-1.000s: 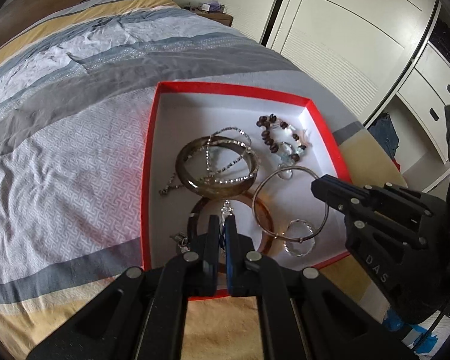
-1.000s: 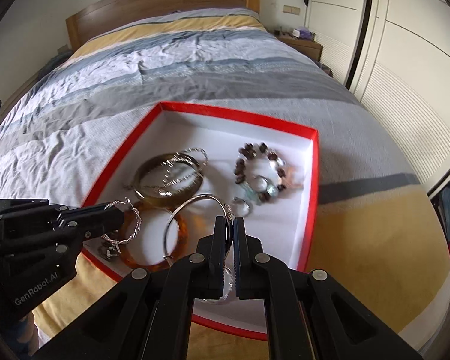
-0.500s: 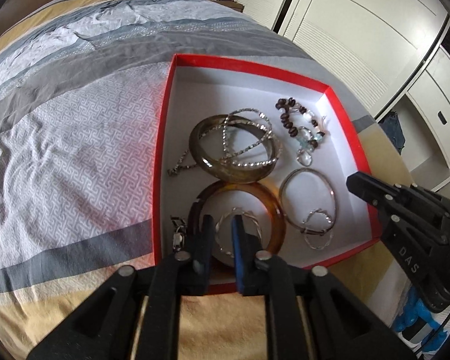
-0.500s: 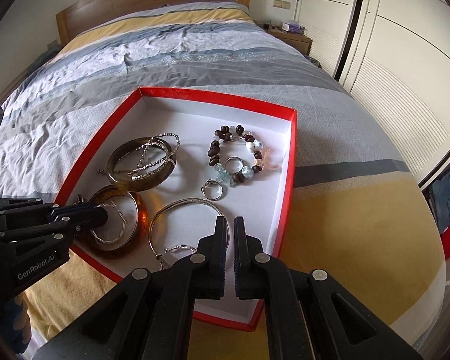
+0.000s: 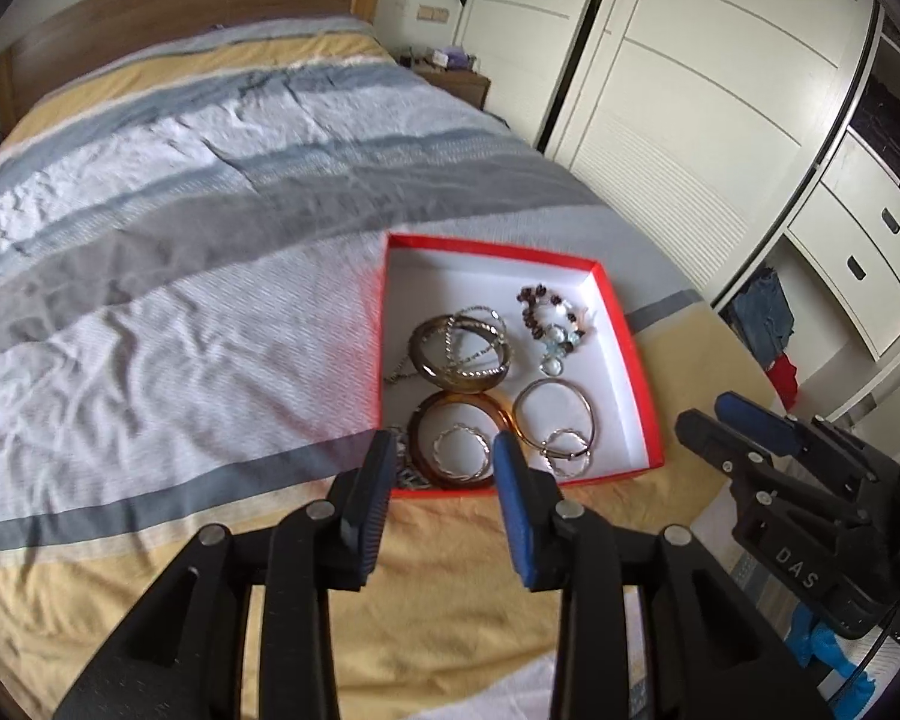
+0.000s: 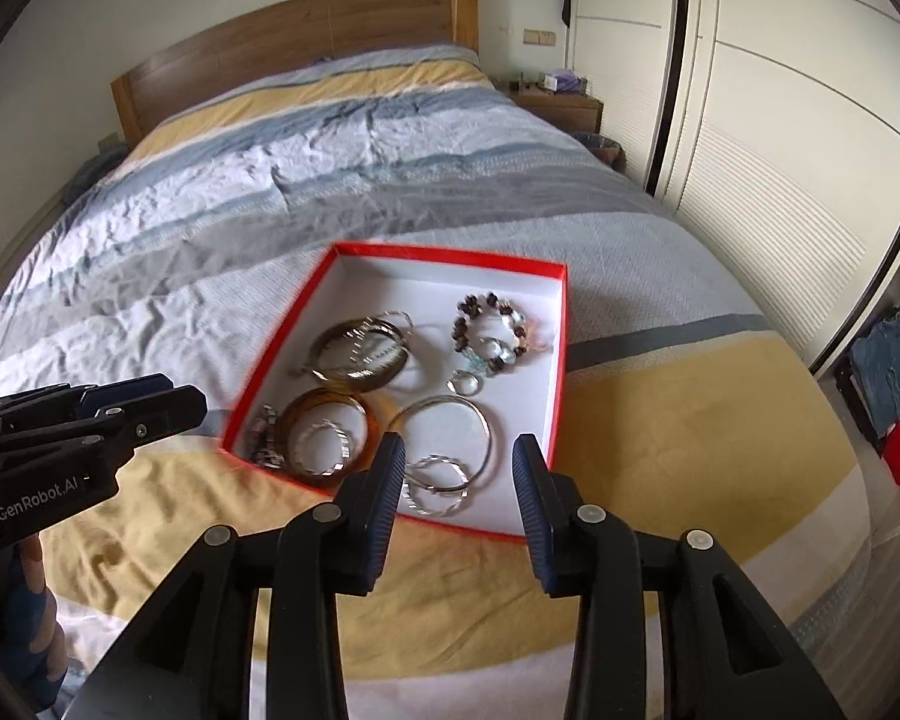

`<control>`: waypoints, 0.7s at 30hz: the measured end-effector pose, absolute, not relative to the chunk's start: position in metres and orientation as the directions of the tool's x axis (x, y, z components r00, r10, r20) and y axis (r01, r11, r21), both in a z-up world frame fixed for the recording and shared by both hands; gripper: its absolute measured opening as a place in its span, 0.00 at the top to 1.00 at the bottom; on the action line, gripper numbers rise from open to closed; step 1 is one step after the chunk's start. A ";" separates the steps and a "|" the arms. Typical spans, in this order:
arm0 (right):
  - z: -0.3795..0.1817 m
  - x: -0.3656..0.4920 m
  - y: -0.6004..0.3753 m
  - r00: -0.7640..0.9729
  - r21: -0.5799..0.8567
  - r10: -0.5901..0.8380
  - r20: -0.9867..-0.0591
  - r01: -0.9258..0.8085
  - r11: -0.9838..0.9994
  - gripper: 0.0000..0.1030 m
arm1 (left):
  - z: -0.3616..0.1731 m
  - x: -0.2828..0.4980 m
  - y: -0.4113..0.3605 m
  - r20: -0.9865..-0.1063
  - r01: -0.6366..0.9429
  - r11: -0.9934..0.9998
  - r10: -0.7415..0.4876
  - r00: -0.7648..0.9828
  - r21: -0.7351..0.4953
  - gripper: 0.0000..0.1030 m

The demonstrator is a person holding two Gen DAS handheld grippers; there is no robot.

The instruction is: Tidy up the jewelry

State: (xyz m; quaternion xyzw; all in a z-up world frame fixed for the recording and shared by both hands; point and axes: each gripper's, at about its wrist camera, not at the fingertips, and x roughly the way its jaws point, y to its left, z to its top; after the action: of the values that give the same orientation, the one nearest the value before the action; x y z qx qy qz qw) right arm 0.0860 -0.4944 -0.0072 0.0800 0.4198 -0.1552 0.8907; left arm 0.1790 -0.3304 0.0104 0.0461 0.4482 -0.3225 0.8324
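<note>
Jewelry (image 6: pixel 390 396) in red box (image 6: pixel 561 324); left claw (image 5: pixel 444 450) and right claw (image 6: pixel 459 456) wide apart, empty.

The left claw (image 5: pixel 441 468) is filling the bottom centre of its own view, its two fingers spread wide and gripping nothing. In the right wrist view it is reaching in from the left edge of the frame, and a hand (image 6: pixel 27 612) is showing beneath it at the lower left. The right claw (image 6: pixel 457 474) is likewise sitting at the bottom centre of its own view with fingers parted and nothing between them, while appearing at the lower right of the left wrist view.
</note>
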 end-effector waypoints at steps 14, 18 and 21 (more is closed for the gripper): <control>0.089 0.025 -0.367 0.747 0.051 -0.099 -0.657 0.176 0.983 0.33 | 0.116 0.070 -0.152 -0.645 0.365 0.931 -0.284 0.710 -0.009 0.52; 0.102 0.004 -0.329 0.770 0.042 -0.067 -0.634 0.121 0.992 0.31 | 0.130 0.038 -0.111 -0.612 0.303 0.953 -0.236 0.755 0.007 0.51; 0.109 -0.012 -0.303 0.782 0.035 -0.047 -0.621 0.088 0.996 0.29 | 0.139 0.013 -0.086 -0.581 0.264 0.964 -0.199 0.789 0.028 0.51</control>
State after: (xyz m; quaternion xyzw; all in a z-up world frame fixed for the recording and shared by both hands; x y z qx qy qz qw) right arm -0.0122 -0.3029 0.1089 0.0310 0.3280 -0.0357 0.9435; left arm 0.0128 -0.0863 0.1389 0.0539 0.3005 -0.1226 0.9443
